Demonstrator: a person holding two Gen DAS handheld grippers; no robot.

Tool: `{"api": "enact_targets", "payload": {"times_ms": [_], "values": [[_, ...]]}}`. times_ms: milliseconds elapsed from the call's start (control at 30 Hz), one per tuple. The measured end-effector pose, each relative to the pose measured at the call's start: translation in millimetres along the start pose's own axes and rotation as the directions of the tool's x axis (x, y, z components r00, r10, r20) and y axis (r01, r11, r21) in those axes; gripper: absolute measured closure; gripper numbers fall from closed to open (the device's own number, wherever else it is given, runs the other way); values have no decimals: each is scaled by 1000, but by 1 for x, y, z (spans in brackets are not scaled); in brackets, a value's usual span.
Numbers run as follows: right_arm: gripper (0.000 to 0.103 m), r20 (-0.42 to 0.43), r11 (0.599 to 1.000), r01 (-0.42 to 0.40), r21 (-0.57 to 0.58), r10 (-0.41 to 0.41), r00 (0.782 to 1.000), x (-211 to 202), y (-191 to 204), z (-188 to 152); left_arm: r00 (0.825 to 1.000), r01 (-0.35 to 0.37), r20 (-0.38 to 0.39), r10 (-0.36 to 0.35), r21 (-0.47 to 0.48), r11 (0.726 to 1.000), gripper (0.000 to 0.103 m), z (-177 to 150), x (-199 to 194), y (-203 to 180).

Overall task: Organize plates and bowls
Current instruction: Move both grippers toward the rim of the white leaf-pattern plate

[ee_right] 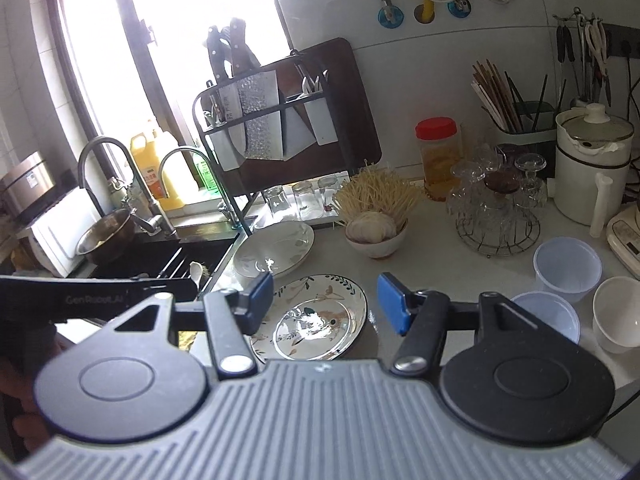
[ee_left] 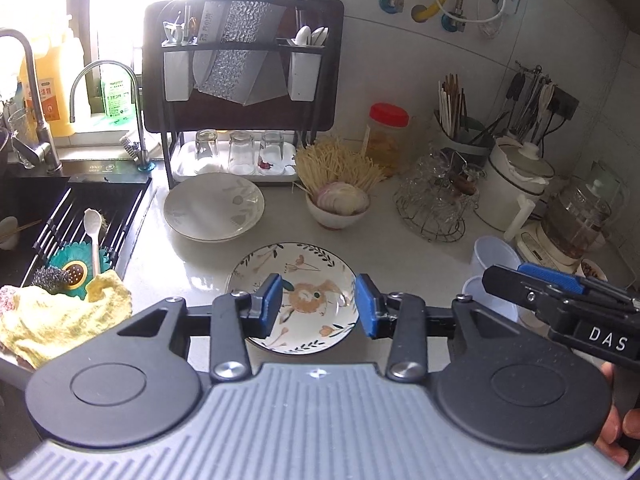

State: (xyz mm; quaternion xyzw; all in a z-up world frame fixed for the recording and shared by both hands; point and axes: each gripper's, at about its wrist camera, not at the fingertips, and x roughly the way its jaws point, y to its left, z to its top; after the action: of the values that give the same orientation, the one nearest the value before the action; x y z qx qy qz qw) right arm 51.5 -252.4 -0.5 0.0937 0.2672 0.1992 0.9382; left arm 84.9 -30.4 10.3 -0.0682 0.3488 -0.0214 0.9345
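Note:
A floral plate [ee_left: 304,280] [ee_right: 320,312] lies on the white counter just ahead of both grippers. A larger pale plate [ee_left: 214,208] [ee_right: 276,248] lies behind it, near the sink. A small bowl holding sliced onion and noodles [ee_left: 338,210] [ee_right: 376,240] stands to the right of that. A white bowl [ee_right: 618,314] sits at the far right. My left gripper [ee_left: 320,306] is open and empty above the floral plate. My right gripper [ee_right: 326,304] is open and empty above the same plate; it also shows in the left wrist view [ee_left: 560,292].
The sink [ee_left: 44,216] with a rack, spoon and sponges is at the left, with a yellow cloth [ee_left: 60,320] on its edge. A knife and board rack [ee_left: 244,72] stands behind. A wire glass holder [ee_left: 436,200], plastic tubs [ee_right: 566,268], a jar [ee_right: 438,156] and appliances crowd the right.

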Motion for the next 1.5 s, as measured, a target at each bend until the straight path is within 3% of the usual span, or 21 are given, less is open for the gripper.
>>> {"api": "enact_targets", "payload": {"times_ms": [133, 233, 400, 467, 500, 600, 800, 1167, 1500], "values": [[42, -16, 999, -35, 5, 35, 999, -6, -12, -1, 1000, -24, -1, 24, -24, 999, 54, -8, -3, -12], [32, -15, 999, -39, 0, 39, 999, -10, -20, -6, 999, -45, 11, 46, -68, 997, 43, -15, -9, -15], [32, -34, 998, -63, -12, 62, 997, -9, -30, -8, 996, -85, 20, 87, -85, 993, 35, -18, -14, -20], [24, -33, 997, -73, -15, 73, 997, -8, -33, -8, 994, -96, 37, 100, -94, 991, 29, -19, -18, -22], [14, -29, 997, -80, -20, 79, 996, -9, -33, -9, 994, -99, 39, 103, -100, 990, 28, -20, -18, -23], [0, -39, 995, -89, -46, 87, 995, -7, -30, -8, 992, -116, 44, 122, -113, 987, 15, -22, -20, -24], [0, -65, 994, -99, -38, 97, 993, -4, -29, -8, 988, -146, 28, 150, -124, 981, 7, -28, -15, -24], [0, -124, 993, -116, -35, 111, 986, 15, -36, -10, 977, -204, 22, 212, -179, 962, 7, -35, -16, -14], [1, -138, 991, -137, -7, 134, 981, 61, -24, -1, 977, -204, 9, 213, -246, 947, 7, -17, 13, 33]]}}
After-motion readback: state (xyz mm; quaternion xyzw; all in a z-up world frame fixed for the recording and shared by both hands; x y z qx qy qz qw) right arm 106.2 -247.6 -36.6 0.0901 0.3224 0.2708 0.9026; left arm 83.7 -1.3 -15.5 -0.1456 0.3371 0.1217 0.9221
